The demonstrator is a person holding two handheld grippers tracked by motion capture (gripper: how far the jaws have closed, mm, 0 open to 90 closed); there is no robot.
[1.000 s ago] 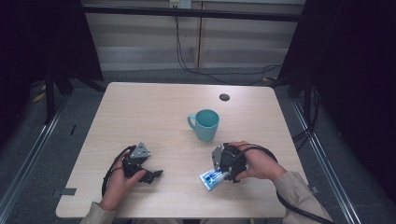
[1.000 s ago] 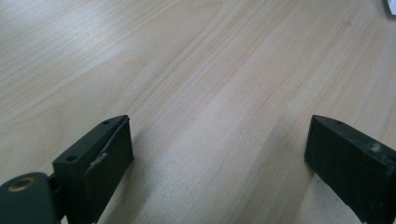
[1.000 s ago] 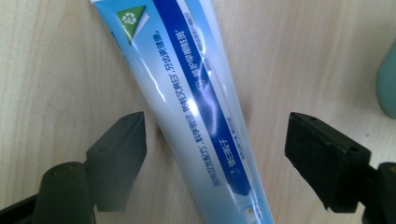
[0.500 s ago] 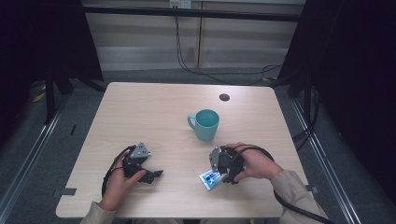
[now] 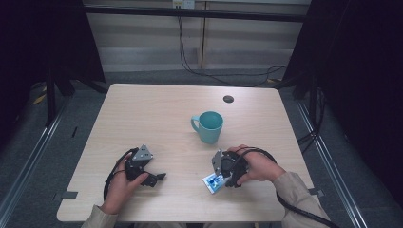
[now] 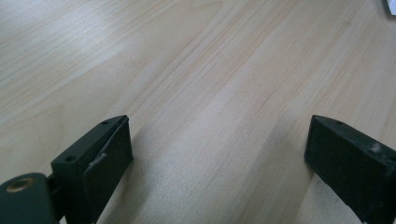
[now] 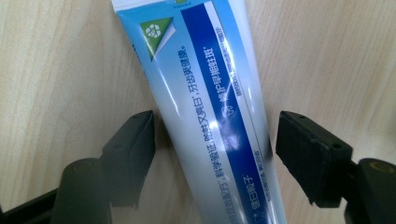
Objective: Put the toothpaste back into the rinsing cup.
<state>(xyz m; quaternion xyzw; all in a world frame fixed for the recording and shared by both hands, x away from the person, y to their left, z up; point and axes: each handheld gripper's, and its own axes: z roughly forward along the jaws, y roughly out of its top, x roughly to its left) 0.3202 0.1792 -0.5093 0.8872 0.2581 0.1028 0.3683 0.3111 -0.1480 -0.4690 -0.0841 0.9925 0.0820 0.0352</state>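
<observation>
Where the right tongs (image 7: 215, 140) straddle it, the tube's (image 7: 205, 107) cap is hidden.

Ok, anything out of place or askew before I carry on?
Nothing spilled or damaged. The toothpaste tube lies flat on the table, slanted between the right tongs, whose jaws have just been closing and aren't yet pressing it. The teal mug stands upright.

The high view is looking forward and down over the whole tabletop (image 5: 157, 114) from above. Each claw camera is sitting close to the wood, the right claw (image 7: 215, 140) view sharing the toothpaste tube (image 7: 205, 107) with it.
</observation>
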